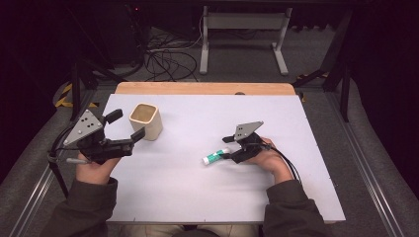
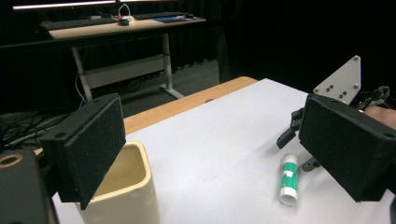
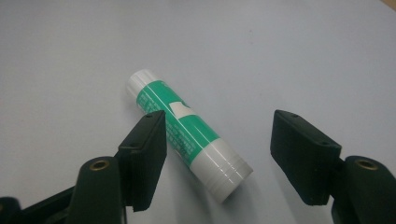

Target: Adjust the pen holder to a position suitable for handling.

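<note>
In the high view, the glue stick [image 1: 215, 157] lies flat on the white bench [image 1: 197, 192], right of centre, with the right tongs [image 1: 227, 147] low over its near end, jaws spread on either side of it and not pinching. A hand [image 1: 264, 159] grips those tongs from the right. The left tongs [image 1: 129, 126] are held above the bench's left edge, jaws spread, pointing toward a cream cup [image 1: 146, 121] that stands upright just beside them. A wooden strip runs along the bench's far edge. In the left gripper view, the left tongs [image 2: 212, 149] gape wide; the cup [image 2: 123, 191] sits below the left-hand jaw, partly hidden by it, and the glue stick [image 2: 289, 179] lies farther off on the bench [image 2: 215, 140], white cap toward the camera, with the right tongs [image 2: 299, 140] just behind it. In the right gripper view, the right tongs [image 3: 218, 158] are spread around the glue stick [image 3: 189, 151], which lies slantwise between the pads; the left-hand pad overlaps its green label, though whether it touches I cannot tell, while the other pad stands clear of the stick.
</note>
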A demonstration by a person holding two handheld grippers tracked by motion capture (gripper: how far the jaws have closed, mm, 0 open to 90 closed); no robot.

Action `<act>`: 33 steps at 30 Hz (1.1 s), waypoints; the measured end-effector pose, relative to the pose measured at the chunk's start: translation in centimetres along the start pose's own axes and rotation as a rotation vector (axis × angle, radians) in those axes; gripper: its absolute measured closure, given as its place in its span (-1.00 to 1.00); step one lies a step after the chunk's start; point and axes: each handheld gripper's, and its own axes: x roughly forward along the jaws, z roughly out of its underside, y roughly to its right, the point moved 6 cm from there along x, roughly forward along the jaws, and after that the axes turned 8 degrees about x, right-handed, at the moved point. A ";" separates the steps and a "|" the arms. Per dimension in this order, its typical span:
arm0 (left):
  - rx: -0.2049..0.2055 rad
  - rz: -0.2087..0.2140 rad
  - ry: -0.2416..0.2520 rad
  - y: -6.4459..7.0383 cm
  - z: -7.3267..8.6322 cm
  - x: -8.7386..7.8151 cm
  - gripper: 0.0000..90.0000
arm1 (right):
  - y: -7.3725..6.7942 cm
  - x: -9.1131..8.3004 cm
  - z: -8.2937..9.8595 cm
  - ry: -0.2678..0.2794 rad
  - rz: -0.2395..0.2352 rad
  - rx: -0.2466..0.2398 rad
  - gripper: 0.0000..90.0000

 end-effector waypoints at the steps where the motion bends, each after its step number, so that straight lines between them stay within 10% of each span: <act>1: 0.001 0.000 0.000 0.0 0.0 0.0 -0.82 | 0.0 0.0 0.1 -0.002 -0.004 0.004 -0.18; 33: 0.010 0.002 -0.019 0.0 0.3 0.1 -0.80 | 0.1 1.2 1.7 -0.043 -0.090 -0.020 0.31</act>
